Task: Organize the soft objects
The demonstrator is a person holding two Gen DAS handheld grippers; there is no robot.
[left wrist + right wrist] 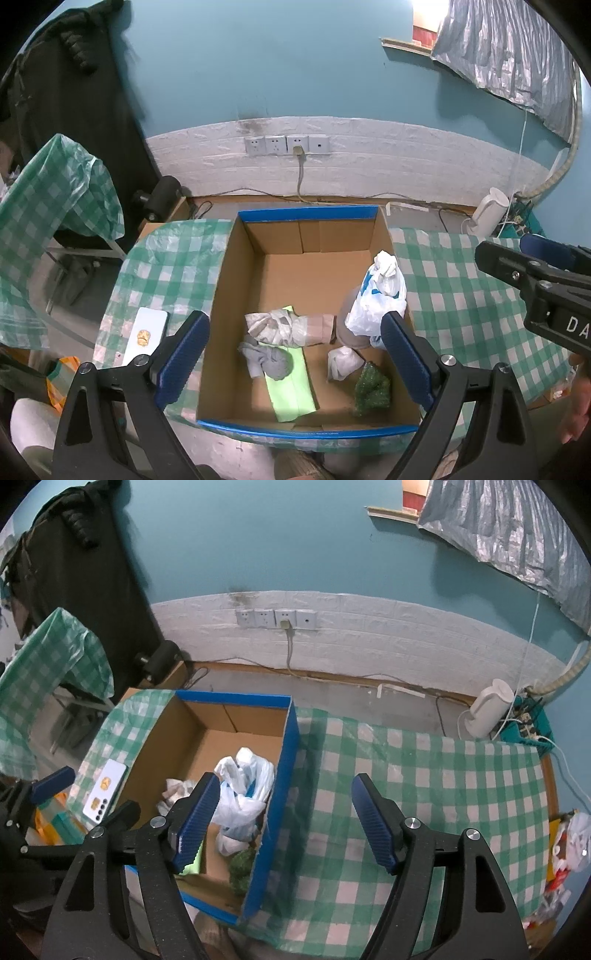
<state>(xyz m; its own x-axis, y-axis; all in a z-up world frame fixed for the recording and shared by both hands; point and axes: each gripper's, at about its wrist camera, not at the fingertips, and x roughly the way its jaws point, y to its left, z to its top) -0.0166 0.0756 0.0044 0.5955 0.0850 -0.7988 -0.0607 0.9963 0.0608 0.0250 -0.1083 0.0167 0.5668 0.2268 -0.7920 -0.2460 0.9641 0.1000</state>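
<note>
Left wrist view: left gripper (pixel 295 354) spread wide, empty, above cardboard box (pixel 221 295). Inside box: white plastic bag (pixel 376 295) at right wall, grey sock (pixel 273 360) on green sheet (pixel 295 391), green bubble wrap (pixel 373 387) near front.

Right wrist view: right gripper (pixel 282 818) spread wide, empty, over checked tablecloth (pixel 424 775) beside box. Phone (pixel 103 790) left of box.

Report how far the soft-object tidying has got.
Done: the cardboard box already holds the white plastic bag, grey sock, green cloth and green bubble wrap. In hand: nothing; the left gripper and right gripper are open. Left: no soft items show on the checked tablecloth.
</note>
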